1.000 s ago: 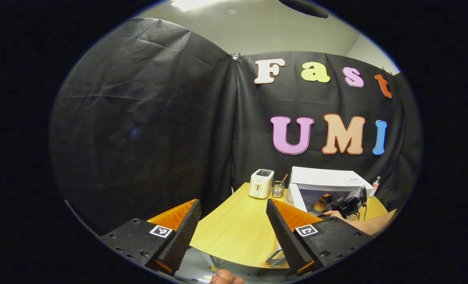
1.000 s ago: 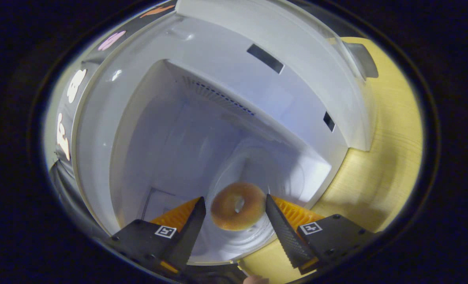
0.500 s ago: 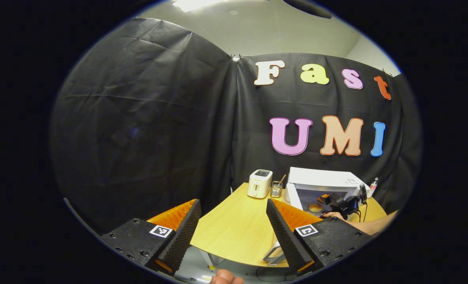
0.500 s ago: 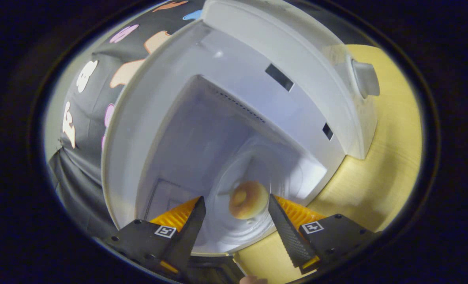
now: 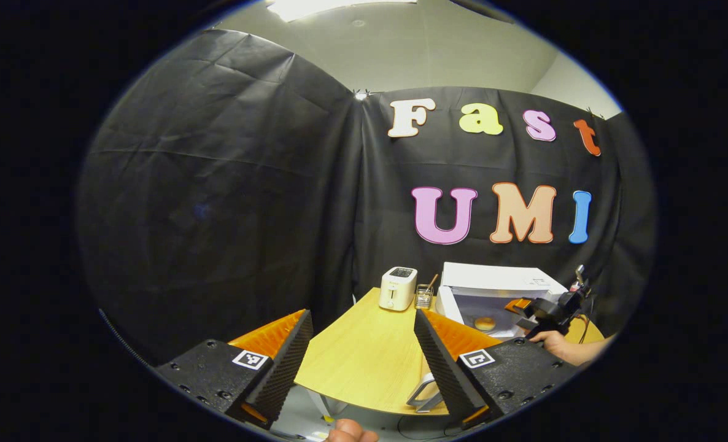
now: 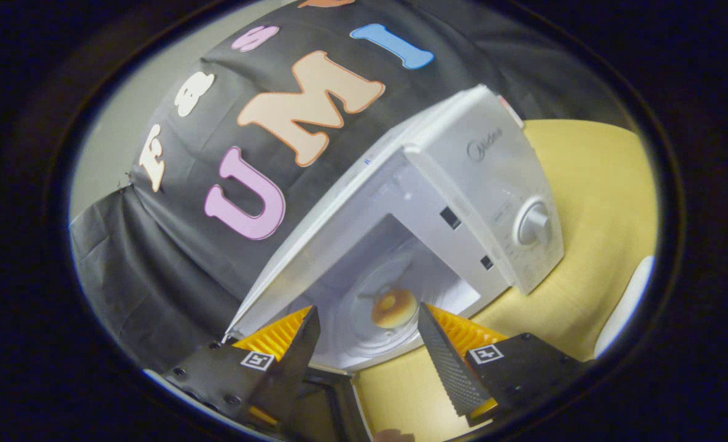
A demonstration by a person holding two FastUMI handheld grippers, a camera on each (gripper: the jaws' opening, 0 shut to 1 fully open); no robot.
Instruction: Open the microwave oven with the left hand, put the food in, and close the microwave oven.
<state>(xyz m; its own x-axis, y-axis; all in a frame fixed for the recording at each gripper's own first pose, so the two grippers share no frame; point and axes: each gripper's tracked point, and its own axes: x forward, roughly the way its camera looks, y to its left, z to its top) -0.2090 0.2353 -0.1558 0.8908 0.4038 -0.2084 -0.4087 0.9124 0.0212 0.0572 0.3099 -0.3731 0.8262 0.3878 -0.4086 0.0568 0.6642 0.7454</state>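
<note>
Worktop (image 5: pixel 364 362): pale wood with a curved front edge, set in a booth walled with black cloth, under a grey ceiling with a lit panel

Landmark, microwave oven (image 5: pixel 499 294): white, at the back of the worktop, door swung open at its left side

Left of the microwave oven, left gripper view: white toaster (image 5: pixel 398 288); then a small wire holder (image 5: pixel 424 298) with a stick in it, between the toaster and the oven

Inside the microwave oven: doughnut (image 6: pixel 393 308), lying flat on the glass turntable (image 6: pixel 364 331), touched by nothing

Left hand-held gripper (image 5: pixel 364 344): jaws spread wide, nothing between them, held well back from the microwave oven, off the front of the worktop

Right hand-held gripper (image 6: pixel 367 341): jaws spread wide, empty, just in front of the oven's mouth; the left gripper view shows it from afar with a hand (image 5: pixel 551 344) under it

Right gripper view also gives the oven's control panel with a round dial (image 6: pixel 533 224), right of the cavity
</note>
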